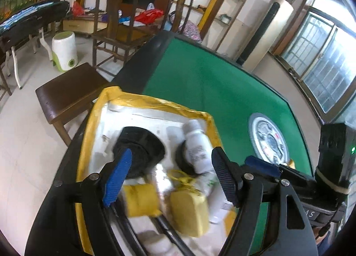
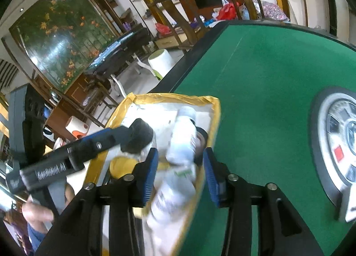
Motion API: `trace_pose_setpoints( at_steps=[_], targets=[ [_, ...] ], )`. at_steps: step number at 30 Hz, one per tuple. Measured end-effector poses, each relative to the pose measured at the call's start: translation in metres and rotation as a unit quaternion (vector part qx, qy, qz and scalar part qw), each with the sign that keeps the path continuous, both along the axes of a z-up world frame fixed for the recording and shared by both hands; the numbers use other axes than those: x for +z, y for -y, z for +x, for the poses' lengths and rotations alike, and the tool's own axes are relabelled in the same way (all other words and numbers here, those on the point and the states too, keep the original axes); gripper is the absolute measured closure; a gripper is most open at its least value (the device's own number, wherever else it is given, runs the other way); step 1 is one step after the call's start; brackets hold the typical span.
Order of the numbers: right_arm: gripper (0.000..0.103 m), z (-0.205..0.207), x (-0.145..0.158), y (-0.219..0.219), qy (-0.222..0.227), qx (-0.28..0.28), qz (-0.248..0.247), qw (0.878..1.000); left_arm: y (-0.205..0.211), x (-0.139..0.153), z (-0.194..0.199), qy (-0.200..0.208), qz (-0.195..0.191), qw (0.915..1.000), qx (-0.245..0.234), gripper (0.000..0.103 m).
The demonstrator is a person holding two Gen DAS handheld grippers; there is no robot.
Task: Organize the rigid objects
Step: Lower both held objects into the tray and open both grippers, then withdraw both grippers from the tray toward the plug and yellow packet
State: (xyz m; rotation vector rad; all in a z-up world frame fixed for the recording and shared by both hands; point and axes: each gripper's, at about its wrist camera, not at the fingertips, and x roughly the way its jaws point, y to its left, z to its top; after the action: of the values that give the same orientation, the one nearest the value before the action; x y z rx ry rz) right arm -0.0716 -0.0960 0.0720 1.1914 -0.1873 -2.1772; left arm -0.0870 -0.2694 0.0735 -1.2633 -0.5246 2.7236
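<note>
A white box with yellow-taped rim (image 1: 155,101) (image 2: 213,113) sits on the green table. It holds a black round object (image 1: 142,144) (image 2: 139,134), white bottles (image 1: 197,144) (image 2: 183,138), yellow blocks (image 1: 189,213), and a black ring (image 1: 182,160). My left gripper (image 1: 171,180) hovers open over the box, empty. In the right wrist view its fingertip touches the black round object. My right gripper (image 2: 180,176) is open above the box's right edge, with white bottles below between its fingers.
The green felt table (image 1: 211,84) (image 2: 267,73) has a round silver dial panel (image 1: 269,140) (image 2: 340,142) right of the box. A wooden stool (image 1: 69,93), chairs, and a white-and-green bin (image 1: 64,50) stand on the floor to the left.
</note>
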Motion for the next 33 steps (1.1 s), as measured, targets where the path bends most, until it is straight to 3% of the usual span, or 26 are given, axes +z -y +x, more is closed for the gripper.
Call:
trace_pose_setpoints(
  at_steps=[7, 15, 20, 26, 30, 33],
  targets=[
    [0.058, 0.013, 0.001, -0.067, 0.009, -0.039, -0.040, 0.998, -0.041, 0.013, 0.014, -0.016, 0.001, 0.9994, -0.032, 0.029],
    [0.058, 0.018, 0.012, -0.164, -0.023, -0.117, -0.050, 0.992, -0.117, 0.022, 0.022, -0.016, -0.014, 0.9951, -0.097, 0.029],
    [0.054, -0.019, 0.005, -0.221, -0.027, -0.177, -0.033, 0.983, -0.169, 0.011, 0.019, 0.002, -0.007, 0.9914, -0.130, 0.029],
    [0.054, -0.073, -0.032, -0.231, 0.049, -0.161, -0.017, 0.986, -0.213, -0.005, 0.026, 0.026, -0.010, 0.9851, -0.170, 0.029],
    [0.054, -0.053, -0.039, -0.238, 0.054, -0.154, 0.005, 0.987, -0.224, -0.011, 0.028, 0.040, -0.024, 0.9818, -0.184, 0.029],
    [0.053, -0.032, -0.040, -0.250, 0.089, -0.156, 0.020, 0.984, -0.224, -0.012, 0.030, 0.039, -0.023, 0.9818, -0.184, 0.029]
  ],
)
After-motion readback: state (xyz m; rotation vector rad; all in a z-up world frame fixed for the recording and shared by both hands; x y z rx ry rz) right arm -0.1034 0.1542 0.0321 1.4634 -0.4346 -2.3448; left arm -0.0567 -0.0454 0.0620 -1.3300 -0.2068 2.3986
